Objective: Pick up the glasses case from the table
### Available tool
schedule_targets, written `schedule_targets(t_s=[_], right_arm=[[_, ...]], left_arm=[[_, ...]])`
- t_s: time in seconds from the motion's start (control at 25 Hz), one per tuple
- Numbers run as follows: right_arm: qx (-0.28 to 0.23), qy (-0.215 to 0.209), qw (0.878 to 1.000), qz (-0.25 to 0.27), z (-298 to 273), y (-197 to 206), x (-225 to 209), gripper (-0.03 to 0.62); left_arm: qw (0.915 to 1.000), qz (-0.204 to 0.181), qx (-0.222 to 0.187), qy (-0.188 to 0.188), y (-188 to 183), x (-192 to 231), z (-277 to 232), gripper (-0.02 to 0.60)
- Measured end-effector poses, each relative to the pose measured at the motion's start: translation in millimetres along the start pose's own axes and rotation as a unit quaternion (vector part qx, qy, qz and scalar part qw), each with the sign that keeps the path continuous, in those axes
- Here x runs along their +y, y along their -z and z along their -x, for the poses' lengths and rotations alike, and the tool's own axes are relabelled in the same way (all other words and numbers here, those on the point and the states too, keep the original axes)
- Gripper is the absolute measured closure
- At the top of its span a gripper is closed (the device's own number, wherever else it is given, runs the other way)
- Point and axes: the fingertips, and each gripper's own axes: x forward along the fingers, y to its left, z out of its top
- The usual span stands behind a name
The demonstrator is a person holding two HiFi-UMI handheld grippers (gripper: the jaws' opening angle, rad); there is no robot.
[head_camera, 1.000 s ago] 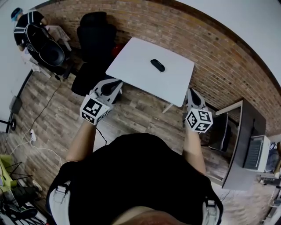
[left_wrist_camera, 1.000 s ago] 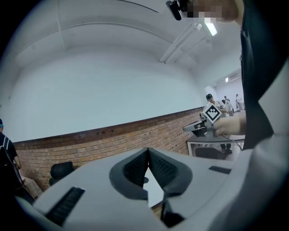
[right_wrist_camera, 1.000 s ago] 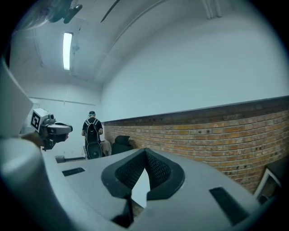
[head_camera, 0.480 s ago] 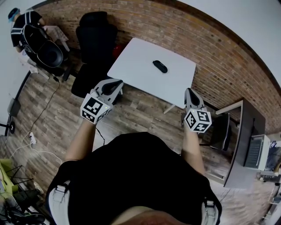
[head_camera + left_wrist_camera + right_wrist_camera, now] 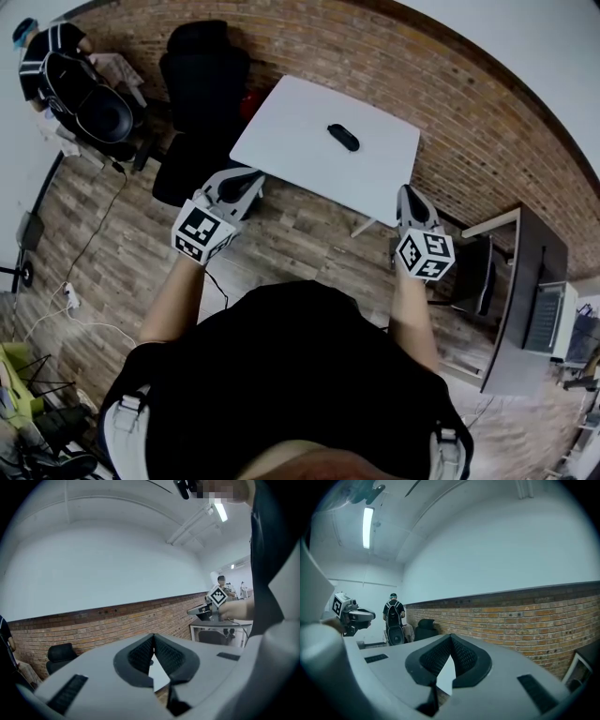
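Grey plastic left tool [image 5: 242,180] and right tool [image 5: 411,199] both have their ribbed jaws pressed together, empty, just short of the white square surface [image 5: 291,141]. On it, at two o'clock from the left tool, lies the black oval glasses case [image 5: 343,137].

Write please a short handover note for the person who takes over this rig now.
Left tongs: shut, empty, by the near left edge of the white table.
Right tongs: shut, empty, by the table's near right corner.
Glasses case: lies on the table, toward the far side, untouched.
Done: nothing picked up.
Left: open one pair of tongs, reach over the table, grip the case, lift it.
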Motion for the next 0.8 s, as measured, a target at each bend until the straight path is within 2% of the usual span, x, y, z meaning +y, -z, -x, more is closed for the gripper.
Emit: schedule_targets(t_s=[0.8], right_arm=[[0.016, 0.000, 1.000, 0.006, -0.5, 12.6, -3.0, 0.579]], left_arm=[[0.9999, 0.011, 0.004, 0.003, 8.4, -1.2, -4.7, 0.571]])
